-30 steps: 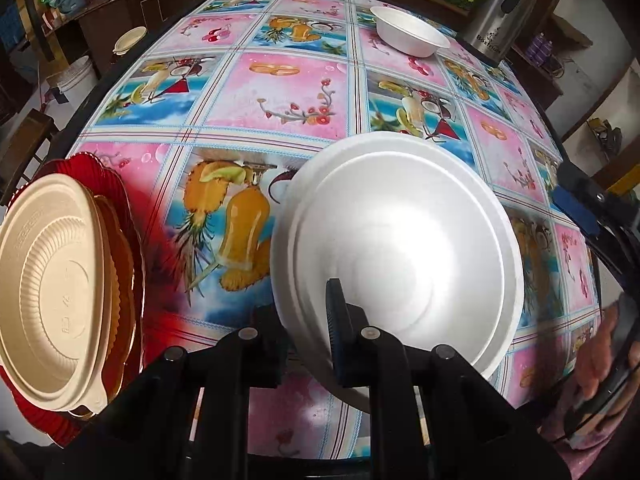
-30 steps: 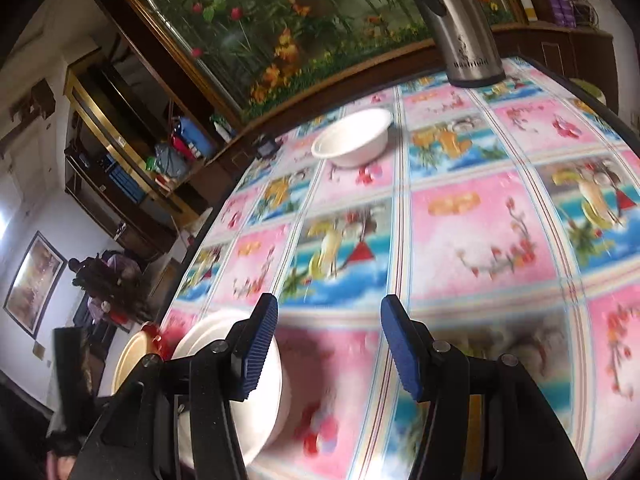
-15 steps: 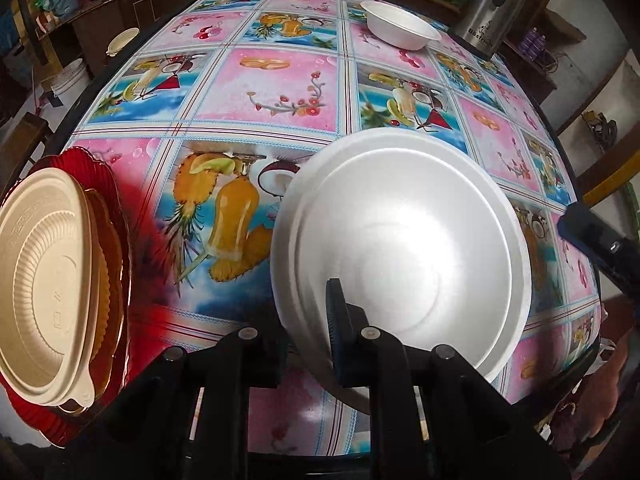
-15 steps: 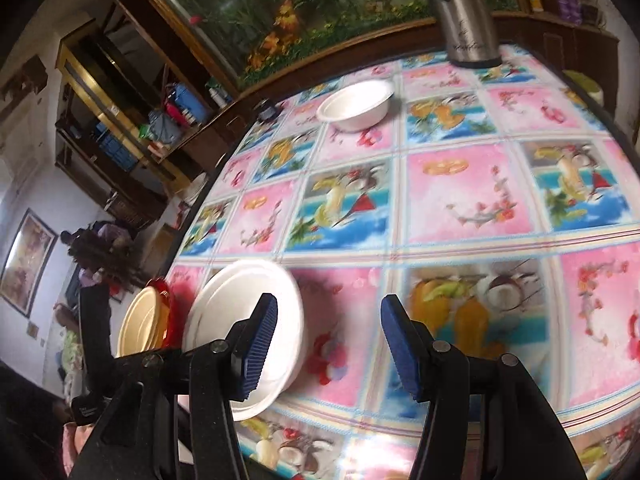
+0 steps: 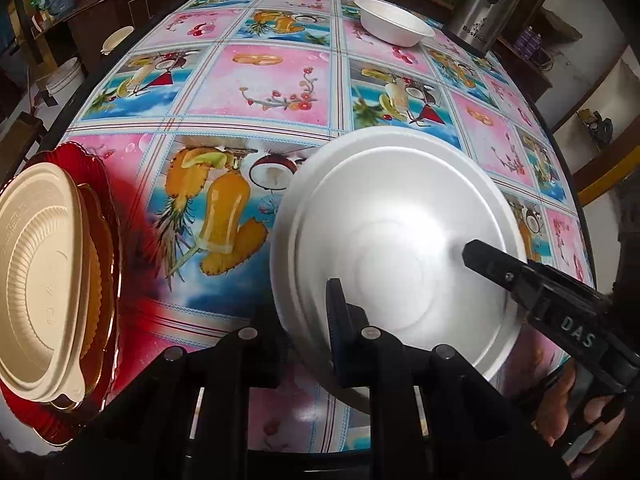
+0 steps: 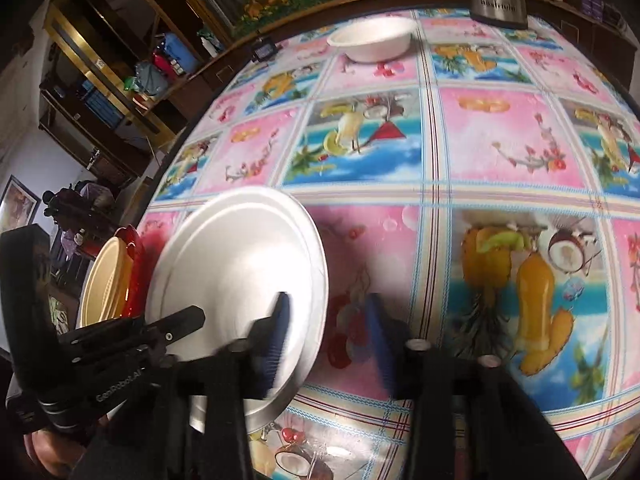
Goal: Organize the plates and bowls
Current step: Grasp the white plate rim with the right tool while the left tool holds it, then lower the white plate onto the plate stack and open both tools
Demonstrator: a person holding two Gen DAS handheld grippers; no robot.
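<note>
White foam plate (image 5: 400, 240): light, brittle; hold by rim. Left gripper (image 5: 316, 320) pinches rim at 6 o'clock; right gripper (image 6: 326, 344) closing astride 4 o'clock rim.

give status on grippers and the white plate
Left gripper shut on white plate rim, plate tilted. Right gripper closing over the opposite rim, not yet pinched. Nothing in the way.

White foam plate (image 5: 400, 240) tilted, rim gripped
</note>
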